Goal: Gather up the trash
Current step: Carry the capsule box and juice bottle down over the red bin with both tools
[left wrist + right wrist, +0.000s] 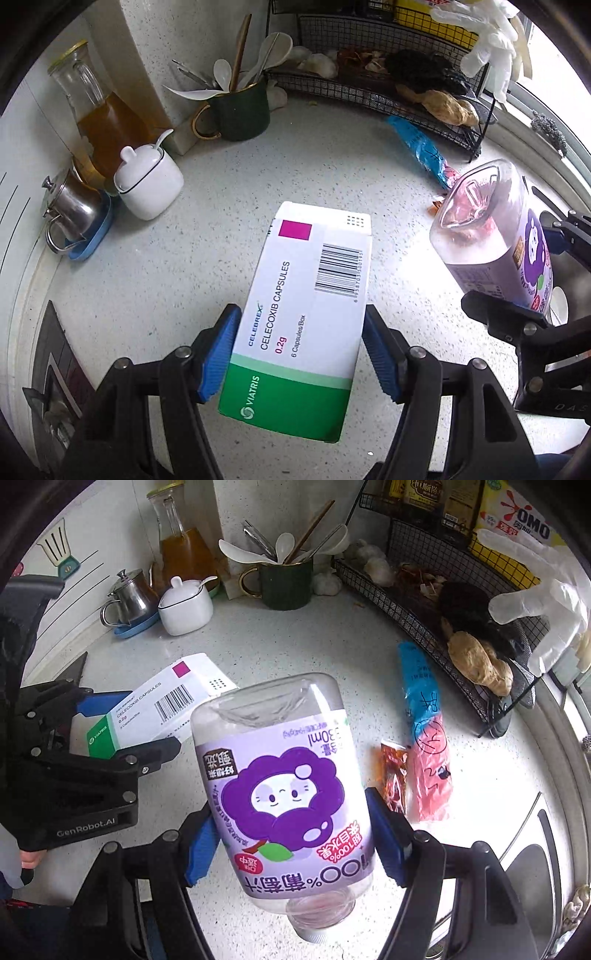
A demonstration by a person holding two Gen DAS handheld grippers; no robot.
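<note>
Speckled white counter (229, 236), cluttered at the far edge w/ a green mug (240, 110) of spoons, an oil bottle (99, 122), a white sugar pot (149, 181) and a wire rack (461, 602). Left gripper (299, 354) is clamped on a medicine box (303, 306), held up off the counter. Right gripper (295, 845) is clamped on an empty juice bottle (284, 786), cap end toward the camera (label upside down), just right of the box. Two bits of trash are left on the counter to the right: a blue-and-pink wrapper (424, 734) and a small orange sachet (395, 775) beside it. Looks like mid-collection: both grippers full, so next move prob. needs a bin (none in view) to drop both before going for the wrappers.
</note>
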